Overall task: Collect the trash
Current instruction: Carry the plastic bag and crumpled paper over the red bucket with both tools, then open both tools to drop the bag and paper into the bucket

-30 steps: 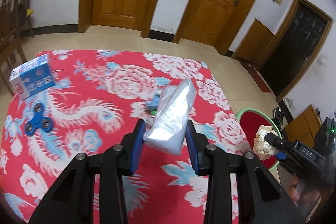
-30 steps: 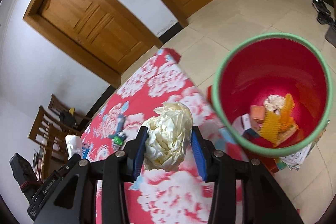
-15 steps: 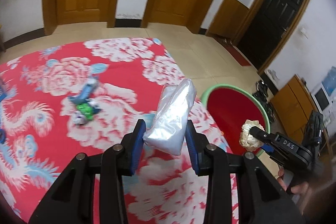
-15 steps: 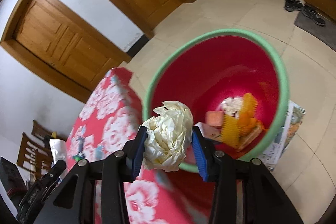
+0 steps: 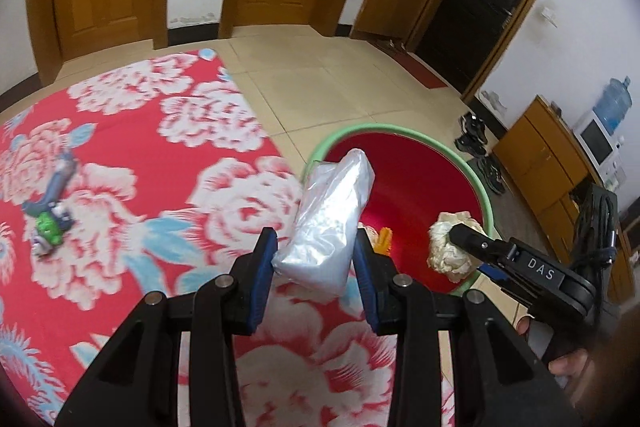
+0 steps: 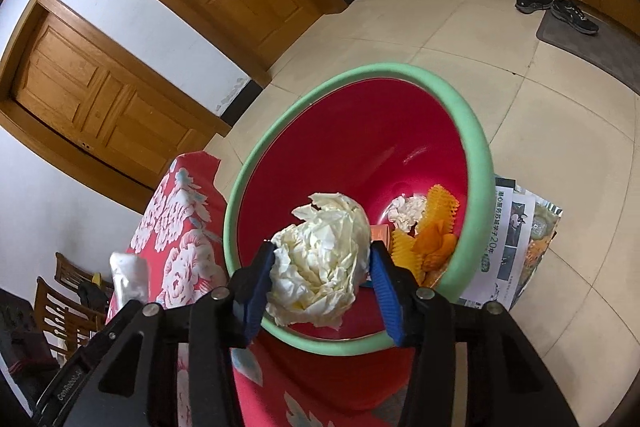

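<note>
**Left wrist view: both grippers carry trash at the red bin**

Left wrist view shows the left gripper (image 5: 316,259) closed on a clear plastic bag (image 5: 330,223), its blue pads pressing the bag's lower end from both sides while the rest sticks up and forward between the fingers. Beyond the fingertips and a little to the right stands the red bin (image 5: 486,205) with a green rim, on the tiled floor just past the edge of the red floral cloth (image 5: 140,155). The bag's upper end overlaps the bin's near rim in this view. To the right of the left gripper, the right gripper (image 5: 456,239) reaches over the bin's near edge with a crumpled paper ball (image 5: 442,251) at its tip. Far to the left on the cloth lies a small green and blue toy (image 5: 50,215).

In the right wrist view, the right gripper (image 6: 322,267) is clamped on the crumpled paper ball (image 6: 320,259), pads tight against both sides. Directly ahead of it gapes the red bin (image 6: 476,163), where orange scraps (image 6: 430,239) and a white wad (image 6: 406,213) lie at the bottom. Printed paper (image 6: 516,239) lies on the floor to the right, against the bin. To the left, the plastic bag (image 6: 128,277) shows over the cloth (image 6: 180,227).
</note>
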A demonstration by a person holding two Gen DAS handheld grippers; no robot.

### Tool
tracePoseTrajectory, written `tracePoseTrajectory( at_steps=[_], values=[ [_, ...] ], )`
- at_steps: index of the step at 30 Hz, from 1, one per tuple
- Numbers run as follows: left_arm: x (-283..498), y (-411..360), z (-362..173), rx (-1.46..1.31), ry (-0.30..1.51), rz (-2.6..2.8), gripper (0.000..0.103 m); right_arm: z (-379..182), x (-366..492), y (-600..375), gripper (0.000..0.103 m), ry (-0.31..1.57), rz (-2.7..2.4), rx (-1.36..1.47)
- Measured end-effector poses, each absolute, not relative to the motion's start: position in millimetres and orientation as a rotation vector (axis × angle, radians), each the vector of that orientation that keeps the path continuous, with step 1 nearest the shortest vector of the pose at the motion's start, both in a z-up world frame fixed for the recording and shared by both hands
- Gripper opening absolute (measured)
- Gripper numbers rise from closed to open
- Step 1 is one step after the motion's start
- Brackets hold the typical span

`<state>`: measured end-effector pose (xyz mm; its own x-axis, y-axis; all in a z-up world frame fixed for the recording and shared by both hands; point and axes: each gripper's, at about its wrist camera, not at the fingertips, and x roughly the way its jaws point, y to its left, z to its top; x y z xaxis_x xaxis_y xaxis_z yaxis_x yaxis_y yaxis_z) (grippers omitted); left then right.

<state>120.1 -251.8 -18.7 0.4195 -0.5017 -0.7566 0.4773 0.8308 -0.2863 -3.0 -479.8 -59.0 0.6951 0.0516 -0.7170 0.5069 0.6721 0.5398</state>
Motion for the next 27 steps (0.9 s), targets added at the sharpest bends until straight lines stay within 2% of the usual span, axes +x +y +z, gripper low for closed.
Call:
tracePoseTrajectory(
  at_steps=[6,13,16,27],
  values=[
    [121.6,-273.1,-27.8,-0.001,0.981,-0.635,0.038,-60.9,-10.0,-488.7,0.066,0.757,-0.307,0.820],
    [118.2,-290.6,-29.2,0.034,0.972,-0.671,0.038,-58.4,-17.2,-497.9,0.070,0.732,-0.316,0.835],
    [114.7,-297.4,-27.6,0.056,0.956,-0.686,0.049,-59.0,-19.7,-501.3,0.070,0.727,-0.319,0.846],
    [109.7,-294.9,-22.0,0.066,0.945,-0.677,0.050,-57.8,-24.5,-503.7,0.070,0.718,-0.319,0.856]
  ],
)
